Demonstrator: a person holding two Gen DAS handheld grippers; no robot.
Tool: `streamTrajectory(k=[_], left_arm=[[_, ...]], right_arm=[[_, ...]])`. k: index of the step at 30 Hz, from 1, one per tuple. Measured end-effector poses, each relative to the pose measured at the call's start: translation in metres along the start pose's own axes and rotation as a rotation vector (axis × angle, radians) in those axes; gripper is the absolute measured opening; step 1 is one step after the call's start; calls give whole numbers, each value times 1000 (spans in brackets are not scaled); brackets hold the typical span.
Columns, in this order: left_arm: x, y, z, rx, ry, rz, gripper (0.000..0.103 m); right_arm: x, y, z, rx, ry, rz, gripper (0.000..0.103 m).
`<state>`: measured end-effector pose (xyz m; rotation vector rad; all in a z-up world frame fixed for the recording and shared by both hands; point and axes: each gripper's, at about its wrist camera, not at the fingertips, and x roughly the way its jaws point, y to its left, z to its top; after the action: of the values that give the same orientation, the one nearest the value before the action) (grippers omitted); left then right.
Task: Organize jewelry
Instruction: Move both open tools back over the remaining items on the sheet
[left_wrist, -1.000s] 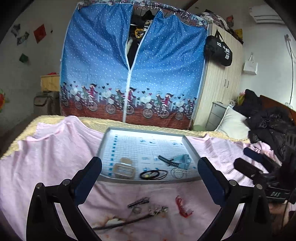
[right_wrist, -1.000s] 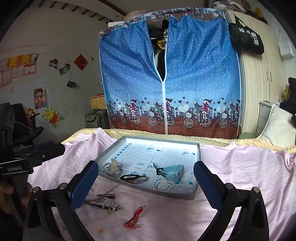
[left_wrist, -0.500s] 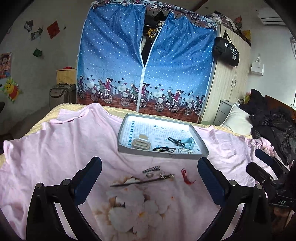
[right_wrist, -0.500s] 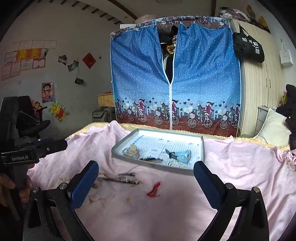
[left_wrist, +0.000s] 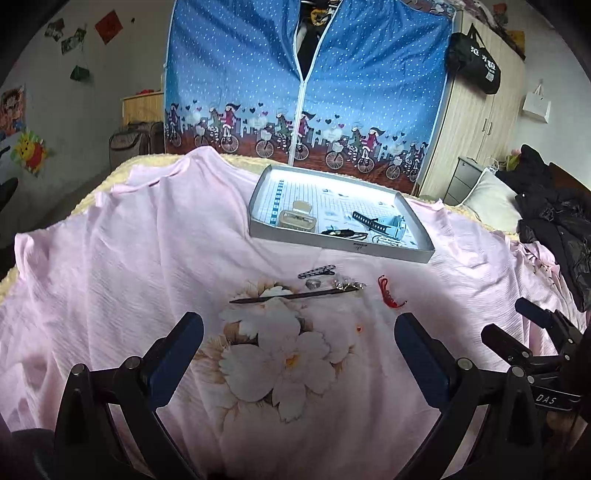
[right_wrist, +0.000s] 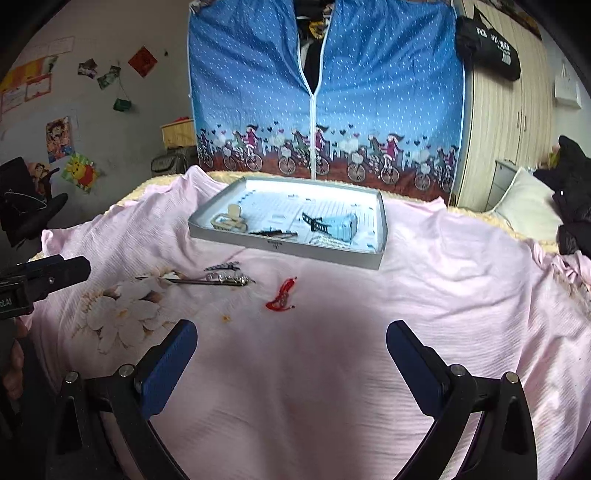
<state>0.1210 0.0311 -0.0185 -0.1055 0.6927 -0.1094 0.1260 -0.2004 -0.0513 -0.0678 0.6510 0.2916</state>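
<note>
Both grippers have drawn back toward the near edge of the bed since a second ago, so the tray and loose pieces now sit farther ahead and smaller. The left gripper and the right gripper each stand with jaws spread wide and nothing between them.

On the pink sheet, just short of the tray's near wall, lie a hair clip, a ring, a long hair stick and a red cord. The tray already holds a watch, a light blue watch and dark bands.

Judging by position, the hair stick lies straight ahead of the left gripper with its long axis crosswise, left to right, so jaws closing sideways would need turning. The red cord is ahead of the right gripper, slightly left of its midline.
</note>
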Motion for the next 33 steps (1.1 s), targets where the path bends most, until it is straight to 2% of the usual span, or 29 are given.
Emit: streamTrajectory(k=[6,18,21,22,24,28,31,33], left_arm=[[7,3,-3,-20,37,-10,102],[17,0,-5,-5,69,39,102],[24,1,-5,-6,111,29,102],[27,0,-4,3,133,23,102],[32,-6,-2,57,183,-13,102],[40,-17,9,178,197,-30,102],[59,-21,17,247,232,-23,101],[77,-21,20,269,255,-20,101]], right_arm=[[11,1,-5,-6,67,-10,103],[26,-3,-7,-2,142,-55,103],[29,-6,-5,13,169,0,103],[31,-8,-2,-6,184,43,103],[32,-8,5,-50,181,73,103],[35,-9,17,-160,142,60,103],[53,-9,20,-256,158,53,103],[65,-15,19,-273,170,49,103]])
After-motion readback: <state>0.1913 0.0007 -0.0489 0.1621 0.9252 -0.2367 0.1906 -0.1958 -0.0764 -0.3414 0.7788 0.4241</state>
